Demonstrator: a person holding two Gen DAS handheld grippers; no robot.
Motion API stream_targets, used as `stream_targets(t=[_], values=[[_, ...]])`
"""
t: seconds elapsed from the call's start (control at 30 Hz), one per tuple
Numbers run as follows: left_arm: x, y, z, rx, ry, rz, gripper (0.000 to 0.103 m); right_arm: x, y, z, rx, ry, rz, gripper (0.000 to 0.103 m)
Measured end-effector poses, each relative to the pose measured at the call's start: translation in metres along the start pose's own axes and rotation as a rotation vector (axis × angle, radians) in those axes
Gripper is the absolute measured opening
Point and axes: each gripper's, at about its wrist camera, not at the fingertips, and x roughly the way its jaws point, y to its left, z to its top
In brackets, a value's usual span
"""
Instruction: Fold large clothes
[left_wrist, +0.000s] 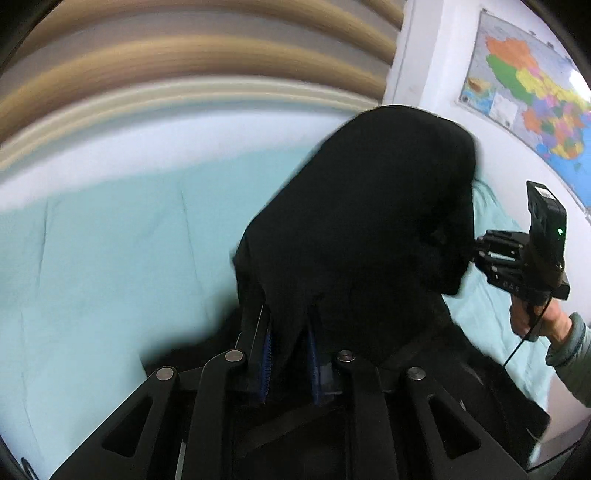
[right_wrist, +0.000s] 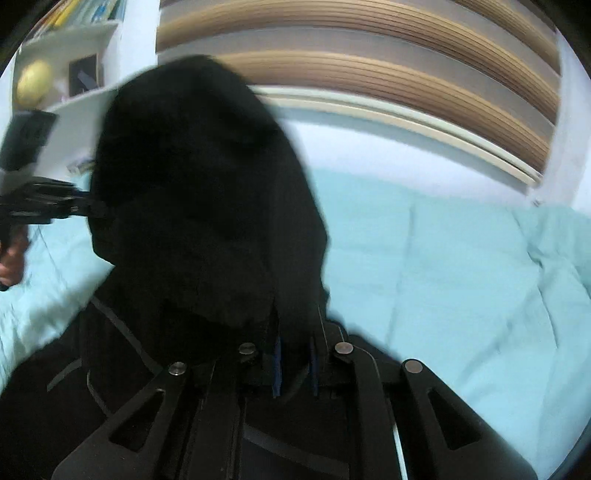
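A large black garment (left_wrist: 369, 221) hangs lifted above a pale turquoise bed (left_wrist: 110, 258). My left gripper (left_wrist: 288, 332) is shut on one edge of it, cloth pinched between the blue pads. My right gripper (left_wrist: 476, 251) shows at the right of the left wrist view, its fingers buried in the cloth's other side. In the right wrist view the garment (right_wrist: 207, 192) fills the centre-left. My right gripper (right_wrist: 295, 350) is shut on its edge, and my left gripper (right_wrist: 88, 208) grips it from the left. The lower part of the garment drapes below the grippers.
The turquoise bedsheet (right_wrist: 461, 277) spreads to the right. A wooden striped headboard wall (right_wrist: 406, 74) runs behind the bed. A coloured map (left_wrist: 535, 103) hangs on the white wall. White shelves (right_wrist: 81, 59) with small items stand at the left.
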Motion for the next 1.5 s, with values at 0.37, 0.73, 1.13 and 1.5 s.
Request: stream_targets(t=[0.37, 0.73, 1.13, 1.5], values=[[-0.026, -0.006, -0.074, -0.169, 0.154, 0.098, 0.018, -0.031, -0.024, -0.075, 0.337, 0.273, 0.071, 0.03], [0.017, -0.02, 0.034, -0.152, 0.137, 0.049, 0.019, 0.0, 0.013, 0.039, 0.425, 0.197, 0.24, 0.046], [0.11, -0.009, -0.124, -0.399, 0.414, -0.099, 0.015, 0.097, 0.084, -0.095, 0.369, 0.583, 0.232, 0.046], [0.073, -0.029, -0.106, -0.3, 0.337, -0.026, 0.007, 0.037, 0.069, -0.077, 0.348, 0.43, 0.268, 0.053]])
